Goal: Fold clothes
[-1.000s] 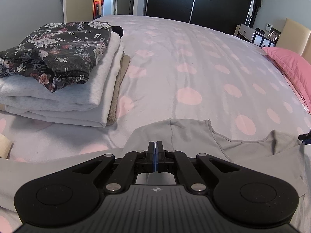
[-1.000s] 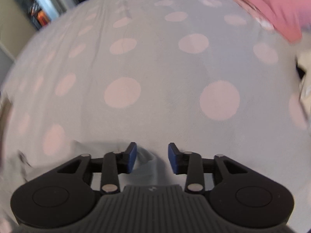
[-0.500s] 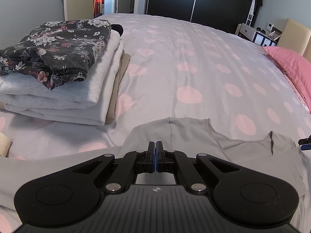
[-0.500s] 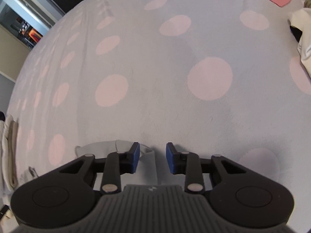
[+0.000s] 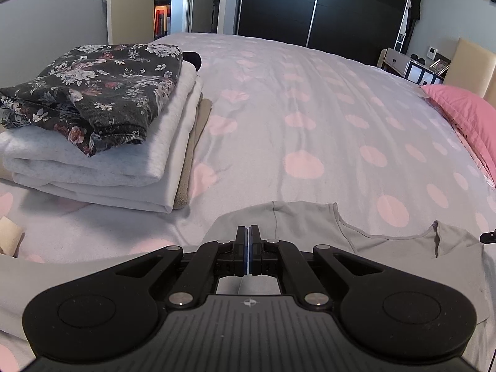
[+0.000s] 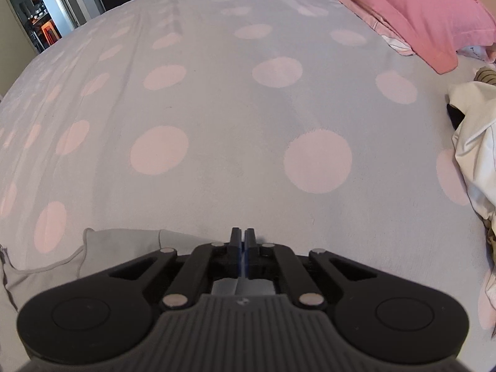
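Grey top: spread flat on bed, unfolded. My left gripper and right gripper: clenched, apparently pinching its shoulders. Folded stack: several garments. Loose clothes: remaining, seemingly unfolded.

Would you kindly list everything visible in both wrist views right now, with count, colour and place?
grey top: one, grey, flat at the bedspread's near edge, under both grippers
folded stack: one, dark floral piece on white and beige layers, bed's left side
bedspread: one, pale grey with pink dots, covers the bed
pillow: one, pink, far right
unfolded clothes: one heap, cream, right edge
wardrobe: one, black, behind the bed
left gripper: one, black, shut on grey top
right gripper: one, black, shut at the grey top's edge; grip unclear
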`<state>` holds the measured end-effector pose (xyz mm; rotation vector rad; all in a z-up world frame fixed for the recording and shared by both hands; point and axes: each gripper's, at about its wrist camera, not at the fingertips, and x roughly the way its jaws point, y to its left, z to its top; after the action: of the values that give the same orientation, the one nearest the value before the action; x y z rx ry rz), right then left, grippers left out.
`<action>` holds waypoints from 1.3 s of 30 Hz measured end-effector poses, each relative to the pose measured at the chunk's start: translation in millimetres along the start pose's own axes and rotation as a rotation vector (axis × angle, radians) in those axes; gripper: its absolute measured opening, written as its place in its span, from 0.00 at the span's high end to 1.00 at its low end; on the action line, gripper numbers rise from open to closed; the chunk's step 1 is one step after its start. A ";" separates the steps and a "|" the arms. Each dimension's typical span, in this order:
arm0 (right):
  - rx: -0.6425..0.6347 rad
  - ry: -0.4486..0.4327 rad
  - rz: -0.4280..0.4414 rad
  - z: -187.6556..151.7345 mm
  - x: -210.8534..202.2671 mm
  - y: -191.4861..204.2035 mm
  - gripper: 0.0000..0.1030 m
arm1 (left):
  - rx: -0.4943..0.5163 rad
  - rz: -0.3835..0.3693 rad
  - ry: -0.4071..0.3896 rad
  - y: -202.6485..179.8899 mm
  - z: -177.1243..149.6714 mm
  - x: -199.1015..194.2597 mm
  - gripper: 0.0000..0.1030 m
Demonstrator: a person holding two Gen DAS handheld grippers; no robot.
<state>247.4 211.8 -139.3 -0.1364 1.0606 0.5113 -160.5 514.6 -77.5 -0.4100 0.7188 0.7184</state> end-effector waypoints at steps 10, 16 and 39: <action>0.041 0.041 0.004 3.7 0.1 -18.1 0.92 | -0.015 -0.016 0.056 7.9 -3.7 9.4 0.87; 0.040 0.093 0.103 -5.1 -0.1 -7.8 0.67 | 0.019 -0.012 0.164 4.5 -23.3 30.3 0.81; -0.014 0.115 0.070 -16.8 10.9 0.4 0.97 | 0.061 0.127 0.251 11.4 -36.8 42.2 1.00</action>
<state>238.0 209.9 -156.9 -0.1430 1.1768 0.5794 -162.6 520.6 -134.2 -0.4059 1.0083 0.7701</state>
